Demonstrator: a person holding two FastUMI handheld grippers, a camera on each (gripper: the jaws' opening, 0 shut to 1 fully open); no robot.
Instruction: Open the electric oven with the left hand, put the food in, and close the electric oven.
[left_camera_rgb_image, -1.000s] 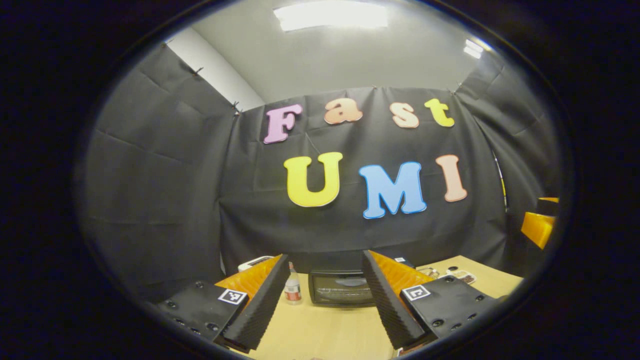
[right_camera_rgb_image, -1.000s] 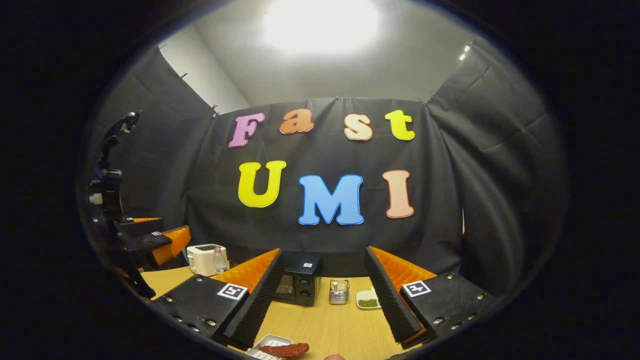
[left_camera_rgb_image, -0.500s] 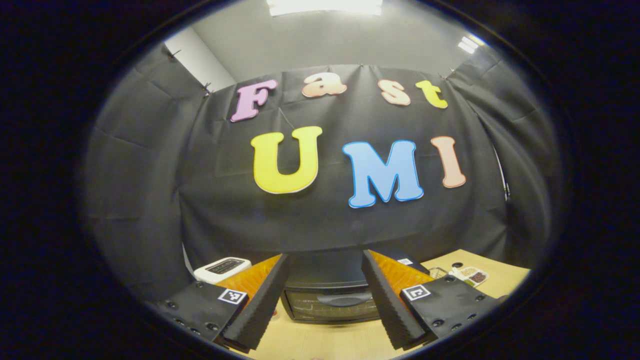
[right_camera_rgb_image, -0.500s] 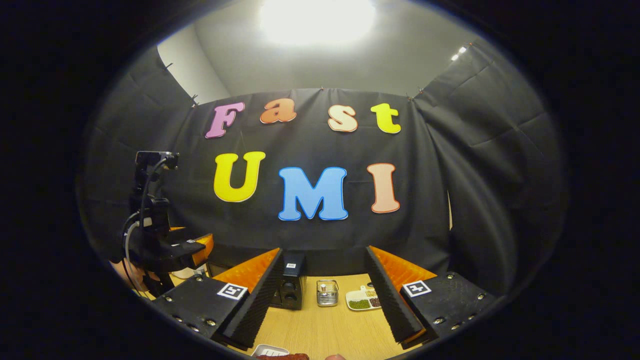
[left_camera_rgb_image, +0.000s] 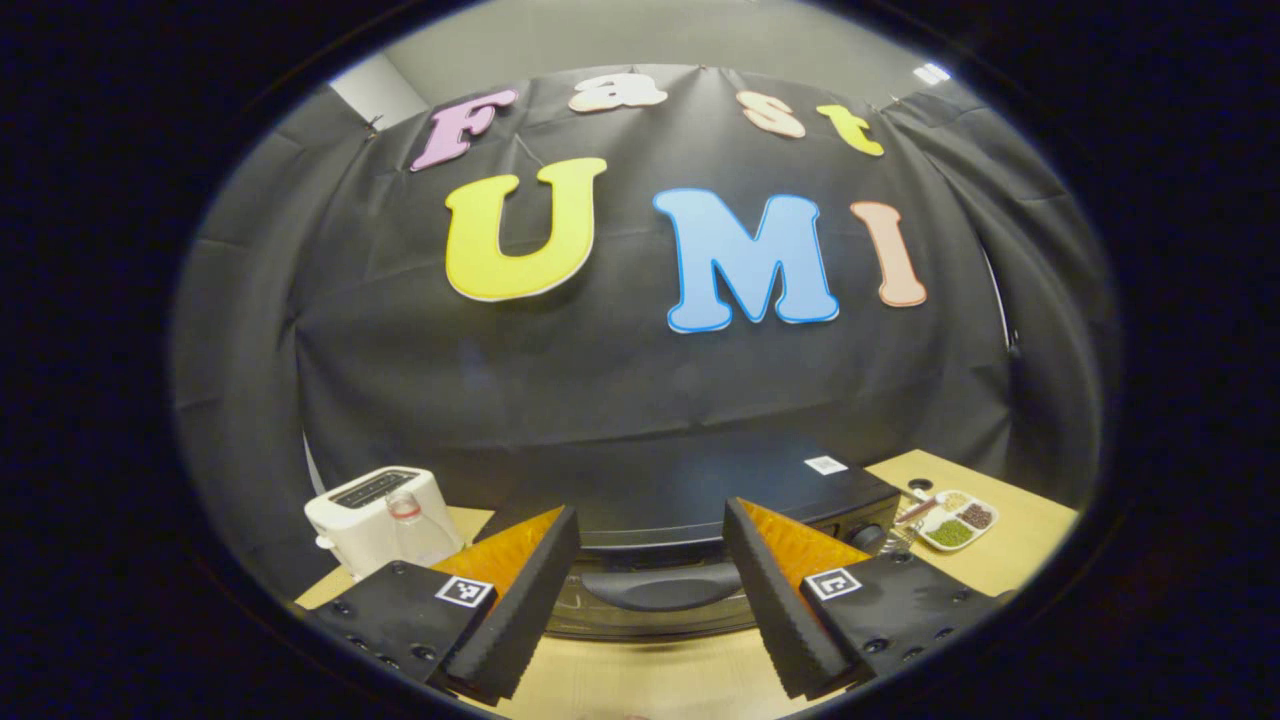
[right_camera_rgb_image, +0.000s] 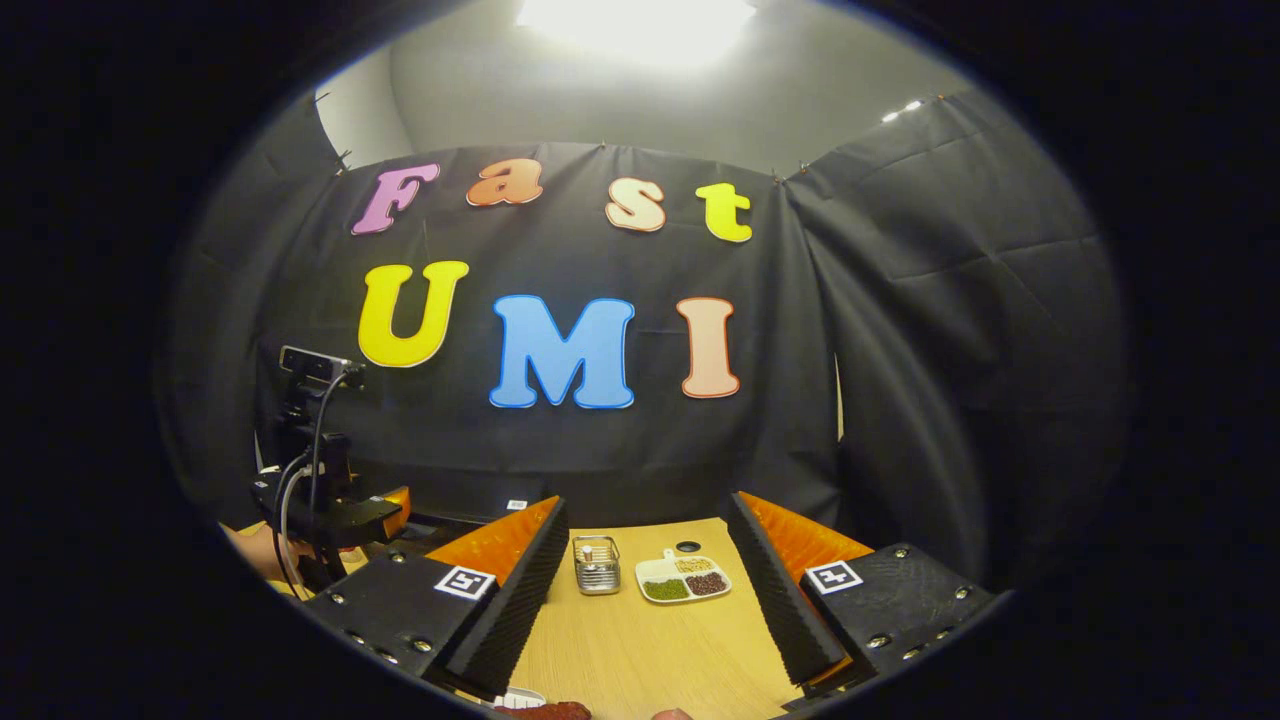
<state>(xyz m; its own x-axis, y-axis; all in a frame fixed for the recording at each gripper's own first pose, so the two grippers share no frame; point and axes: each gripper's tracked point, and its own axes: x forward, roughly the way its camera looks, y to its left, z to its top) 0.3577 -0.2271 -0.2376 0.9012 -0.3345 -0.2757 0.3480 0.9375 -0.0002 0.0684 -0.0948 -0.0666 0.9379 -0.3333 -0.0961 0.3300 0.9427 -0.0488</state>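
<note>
Both the left gripper (left_camera_rgb_image: 650, 590) and right gripper (right_camera_rgb_image: 645, 590) gape, the left facing the oven's (left_camera_rgb_image: 700, 490) unreadable sticker (left_camera_rgb_image: 826, 464).

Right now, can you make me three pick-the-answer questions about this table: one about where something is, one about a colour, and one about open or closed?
1. Where is the toaster?
A. left of the oven
B. on top of the oven
C. inside the oven

2. What colour is the toaster?
A. red
B. white
C. blue

3. How is the oven door?
A. wide open
B. taken off
C. closed

Answers:
1 A: in the left gripper view it stands on the table, left of the oven.
2 B: its body is white.
3 C: the door stands flat against the front, its handle between the open left tongs, untouched.
</note>
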